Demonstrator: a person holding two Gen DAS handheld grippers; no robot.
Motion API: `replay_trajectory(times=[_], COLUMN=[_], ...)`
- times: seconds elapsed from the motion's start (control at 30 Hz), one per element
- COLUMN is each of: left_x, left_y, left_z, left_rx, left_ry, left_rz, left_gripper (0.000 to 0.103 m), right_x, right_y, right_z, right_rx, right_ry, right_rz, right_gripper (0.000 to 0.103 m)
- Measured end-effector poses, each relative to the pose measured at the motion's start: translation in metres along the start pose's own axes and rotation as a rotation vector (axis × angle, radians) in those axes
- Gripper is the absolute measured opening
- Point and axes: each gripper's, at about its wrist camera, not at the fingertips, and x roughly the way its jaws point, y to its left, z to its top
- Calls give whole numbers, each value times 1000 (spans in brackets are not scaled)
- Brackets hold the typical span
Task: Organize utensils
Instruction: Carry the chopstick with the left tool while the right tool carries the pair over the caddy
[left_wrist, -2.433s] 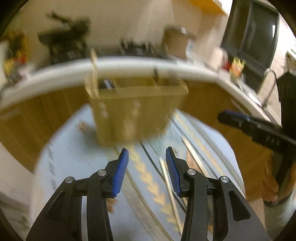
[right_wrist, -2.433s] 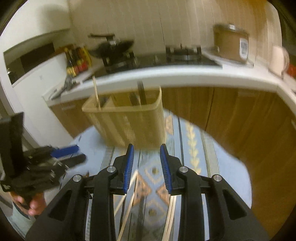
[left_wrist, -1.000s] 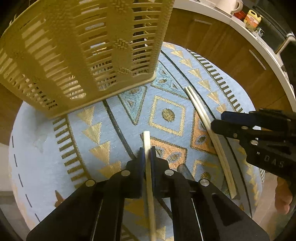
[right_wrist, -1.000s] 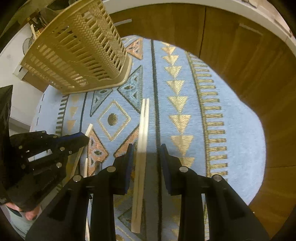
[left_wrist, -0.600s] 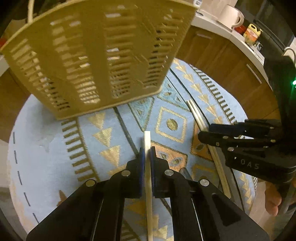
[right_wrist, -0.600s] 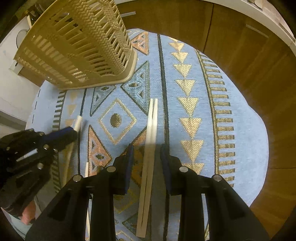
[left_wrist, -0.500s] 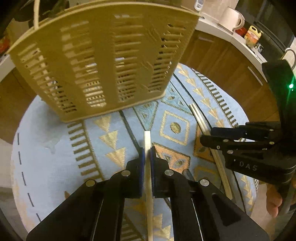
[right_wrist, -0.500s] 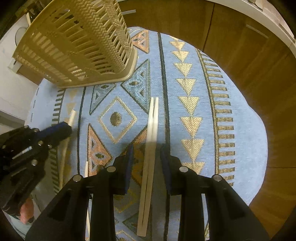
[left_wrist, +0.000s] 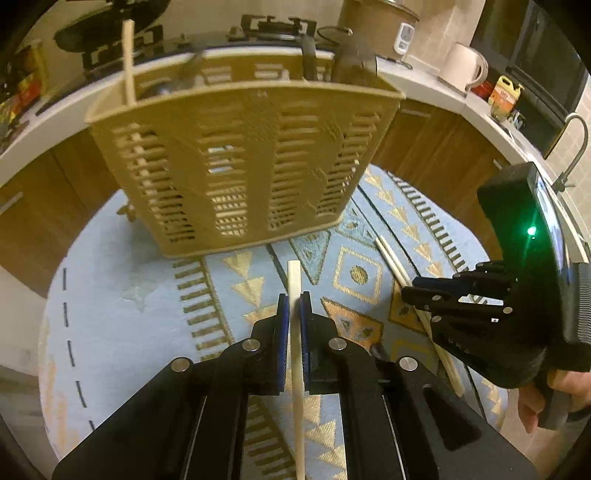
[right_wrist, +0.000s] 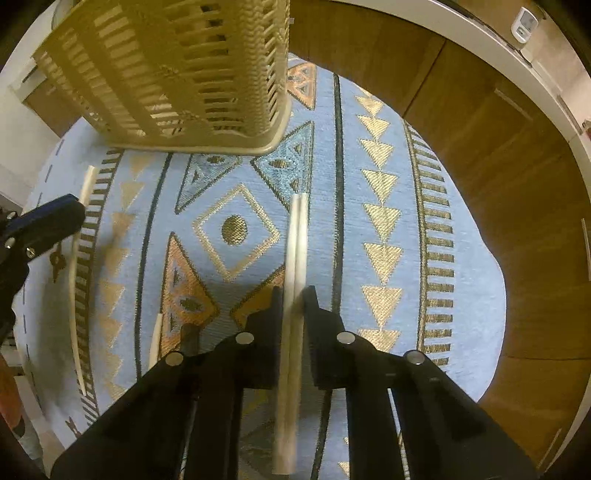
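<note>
Kitchen setting: wood-front cabinets under a pale counter, and a round table under a blue patterned cloth (left_wrist: 122, 295) carrying the work.

Far left, upright on the cloth: beige slatted utensil basket (left_wrist: 243, 162). One chopstick (left_wrist: 128, 62) stands in its left corner; dark handles poke up at the right rim, type unclear.

Centre: left gripper (left_wrist: 291, 308), fingers clamped on a single pale chopstick (left_wrist: 295, 284). Stick runs lengthwise between the pads, tip pointing at the basket's base. In the right wrist view it looks lifted clear of the cloth.

Right: right gripper (right_wrist: 293, 295) closed around a pair of chopsticks (right_wrist: 297, 236) lying side by side. Cannot tell whether the pair is off the cloth.

Also loose on the cloth: a short pale stick end (right_wrist: 156, 338) beside a dark handle (right_wrist: 189, 338).

Step in hand, as I read it: both picks made, carry to basket not begun.

Next move likely calls for raising each load above the rim, tipping the sticks near vertical, then releasing inside a compartment. Risk: a stick pivoting in the pads or catching a slat.
</note>
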Motion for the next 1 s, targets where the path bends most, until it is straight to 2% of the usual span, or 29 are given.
replay_trajectory(times=[0.17,0.27,0.5,0.73,0.9,1.0], left_x=[-24,-43,-106,-174,-210,-221], left_y=[9,14,9,10,12,13], left_z=[-2,-3,-8,-6,-1,14], left_rx=[-15,-31,-6,-11,-16,-16], left_ry=[-62,-121,-334,-563,-696,-741], left_rz=[-10,-31,-29,-25,-6,2], left_gripper=[4,4,4,4,4,4], right_x=[-38,-67,-131,-187,-214,-228], right_y=[-4,-7,-13,-10,-4,-5], right_z=[-15,-26,-55,-62,-50,-43], right_rx=[25,34,9,-27,-17,-14], right_ry=[-102,-198,-442,-667,-812,-939], right_rz=[58,123,211,220,217,221], right_gripper=[10,10,10,10,10,10])
